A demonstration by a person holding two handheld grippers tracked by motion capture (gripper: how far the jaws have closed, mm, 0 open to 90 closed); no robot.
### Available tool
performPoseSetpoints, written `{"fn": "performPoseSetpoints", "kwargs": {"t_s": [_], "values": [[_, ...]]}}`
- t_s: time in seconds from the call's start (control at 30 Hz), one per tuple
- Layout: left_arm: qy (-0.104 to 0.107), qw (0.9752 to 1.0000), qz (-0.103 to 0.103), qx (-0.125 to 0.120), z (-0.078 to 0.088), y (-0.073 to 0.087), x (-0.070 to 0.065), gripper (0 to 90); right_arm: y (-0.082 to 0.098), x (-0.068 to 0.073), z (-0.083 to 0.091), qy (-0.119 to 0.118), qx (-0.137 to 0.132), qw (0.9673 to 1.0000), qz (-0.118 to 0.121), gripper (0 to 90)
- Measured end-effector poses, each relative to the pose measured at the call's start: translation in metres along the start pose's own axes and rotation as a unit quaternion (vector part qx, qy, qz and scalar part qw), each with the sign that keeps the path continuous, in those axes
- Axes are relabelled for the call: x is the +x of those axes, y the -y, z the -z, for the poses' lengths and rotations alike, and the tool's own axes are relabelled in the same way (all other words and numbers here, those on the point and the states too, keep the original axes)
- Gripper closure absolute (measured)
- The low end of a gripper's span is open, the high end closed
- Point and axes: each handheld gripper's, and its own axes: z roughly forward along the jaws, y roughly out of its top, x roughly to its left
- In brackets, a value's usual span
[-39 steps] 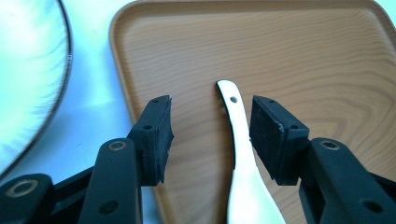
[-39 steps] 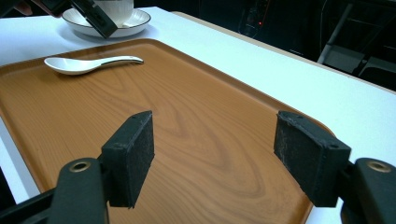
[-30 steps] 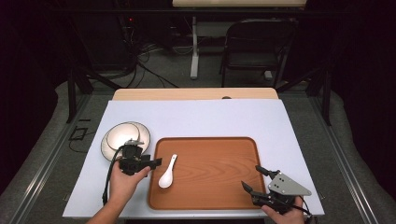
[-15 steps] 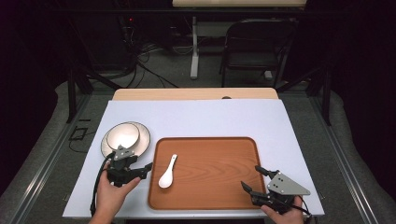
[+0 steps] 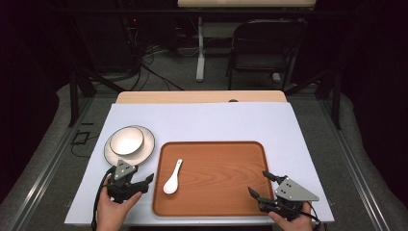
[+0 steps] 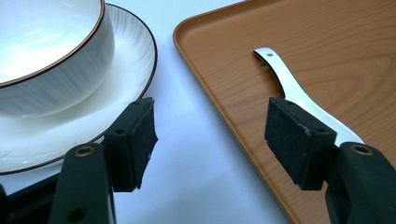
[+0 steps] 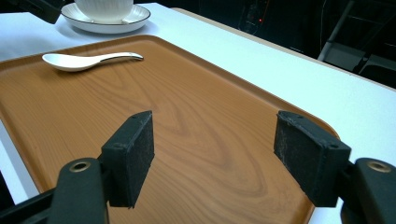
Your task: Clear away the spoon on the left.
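I'm looking down on a dim room; light is falling mostly on the table (image 5: 202, 120), its white top glowing against a wooden edge strip (image 5: 202, 97) at the far side. Beyond it a dark chair (image 5: 262, 48) is sitting on grey floor (image 5: 202, 79), next to a pale metal post (image 5: 199, 48) holding up another table (image 5: 245, 3) at the top edge. Black cables (image 5: 154, 67) are trailing across the floor at far left, under dark racks with a small red light (image 5: 134, 20) showing. Walls are fading into black.
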Motion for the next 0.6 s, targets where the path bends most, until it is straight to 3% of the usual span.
{"fn": "performPoseSetpoints", "kwargs": {"t_s": [0.27, 0.6], "values": [[-0.008, 0.9998, 0.008, -0.014, 0.003, 0.008, 0.003, 34.9, 0.000, 0.000, 0.000, 0.000, -0.001, 1.0000, 0.000, 28.6], [-0.013, 0.9997, 0.019, -0.010, 0.002, 0.011, 0.009, 35.1, 0.000, 0.000, 0.000, -0.001, -0.002, 1.0000, -0.001, 28.6]]}}
